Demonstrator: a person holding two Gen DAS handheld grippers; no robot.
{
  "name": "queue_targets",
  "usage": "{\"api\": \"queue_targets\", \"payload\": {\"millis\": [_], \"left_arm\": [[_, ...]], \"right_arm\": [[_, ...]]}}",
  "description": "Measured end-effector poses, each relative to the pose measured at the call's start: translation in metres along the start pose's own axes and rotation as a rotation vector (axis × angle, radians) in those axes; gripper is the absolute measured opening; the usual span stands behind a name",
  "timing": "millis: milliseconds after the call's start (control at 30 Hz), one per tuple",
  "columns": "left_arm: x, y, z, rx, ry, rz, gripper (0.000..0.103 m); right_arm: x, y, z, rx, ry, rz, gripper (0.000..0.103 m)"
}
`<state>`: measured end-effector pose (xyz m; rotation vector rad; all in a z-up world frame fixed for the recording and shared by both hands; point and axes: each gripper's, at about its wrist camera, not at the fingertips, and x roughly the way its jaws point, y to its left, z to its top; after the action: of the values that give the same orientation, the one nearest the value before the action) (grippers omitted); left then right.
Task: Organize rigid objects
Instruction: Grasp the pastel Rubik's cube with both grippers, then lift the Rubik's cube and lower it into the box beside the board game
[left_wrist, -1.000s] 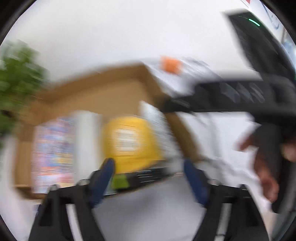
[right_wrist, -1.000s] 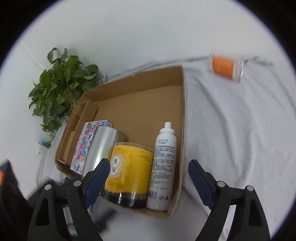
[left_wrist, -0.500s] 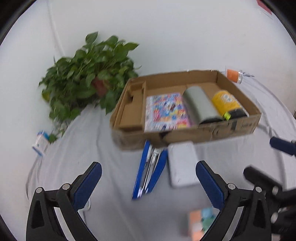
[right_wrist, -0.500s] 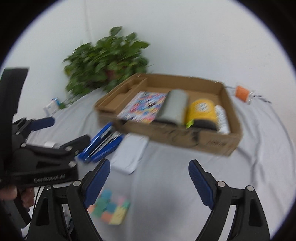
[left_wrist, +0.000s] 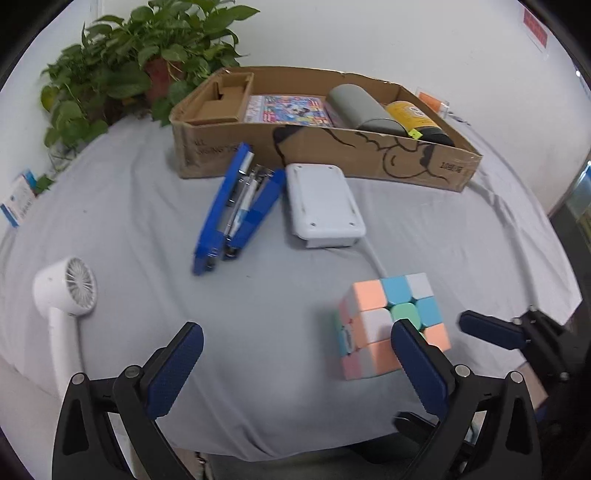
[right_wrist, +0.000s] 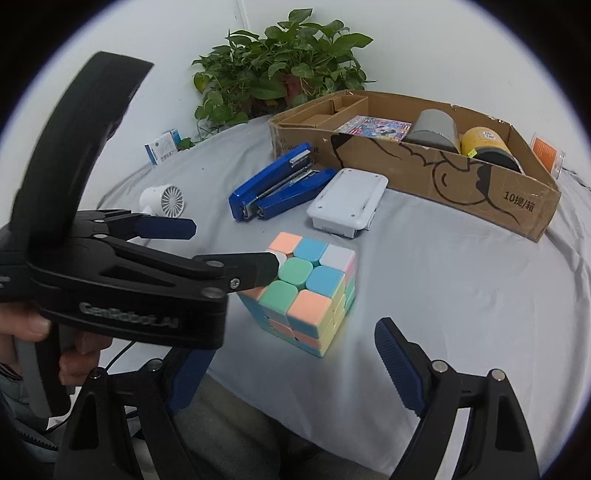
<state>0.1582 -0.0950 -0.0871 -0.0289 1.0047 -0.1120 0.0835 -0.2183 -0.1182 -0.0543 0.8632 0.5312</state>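
Note:
A pastel puzzle cube (left_wrist: 388, 325) (right_wrist: 310, 295) stands on the grey cloth near the front edge. My left gripper (left_wrist: 295, 369) is open and empty just short of it, its right finger in front of the cube. My right gripper (right_wrist: 288, 369) is open and empty, the cube just beyond its fingers. A blue stapler (left_wrist: 236, 210) (right_wrist: 280, 188) and a white flat case (left_wrist: 321, 206) (right_wrist: 347, 203) lie before the cardboard box (left_wrist: 369, 155) (right_wrist: 461, 192). The box holds a colourful booklet (left_wrist: 288, 109), a grey cylinder (left_wrist: 358, 107) and a yellow can (left_wrist: 413, 114).
A white hand fan (left_wrist: 62, 306) (right_wrist: 162, 199) lies at the left. A potted plant (left_wrist: 147, 55) (right_wrist: 280, 74) stands behind the box. A small blue-white carton (left_wrist: 18, 203) lies far left. An orange-labelled clear container (right_wrist: 548, 153) sits behind the box's right end.
Both grippers have pulled back from the box toward the front edge of the table. The cube, stapler, case and fan have come into view, and the cube now sits close before both grippers.

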Motion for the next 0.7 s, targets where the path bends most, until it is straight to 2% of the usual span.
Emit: {"api": "queue_targets", "payload": {"millis": [67, 233, 400, 433, 500, 700], "left_arm": [[-0.003, 0.001, -0.004, -0.015, 0.018, -0.047, 0.101], [-0.004, -0.007, -0.015, -0.037, 0.077, -0.207, 0.089], [0.001, -0.023, -0.018, -0.028, 0.113, -0.346, 0.064], [0.002, -0.028, -0.018, -0.017, 0.120, -0.358, 0.064], [0.004, -0.035, -0.021, 0.016, 0.109, -0.331, 0.064], [0.008, -0.039, -0.019, 0.026, 0.097, -0.347, 0.064]], "right_arm": [[0.004, 0.000, 0.000, -0.018, 0.001, -0.007, 0.078], [0.021, 0.002, 0.003, -0.047, 0.010, -0.002, 0.064], [0.024, 0.002, 0.001, -0.049, -0.007, 0.001, 0.063], [0.024, 0.001, 0.001, -0.040, -0.008, 0.007, 0.063], [0.024, 0.002, 0.001, -0.042, -0.004, -0.009, 0.061], [0.028, 0.005, 0.006, -0.042, 0.008, -0.038, 0.061]]}}
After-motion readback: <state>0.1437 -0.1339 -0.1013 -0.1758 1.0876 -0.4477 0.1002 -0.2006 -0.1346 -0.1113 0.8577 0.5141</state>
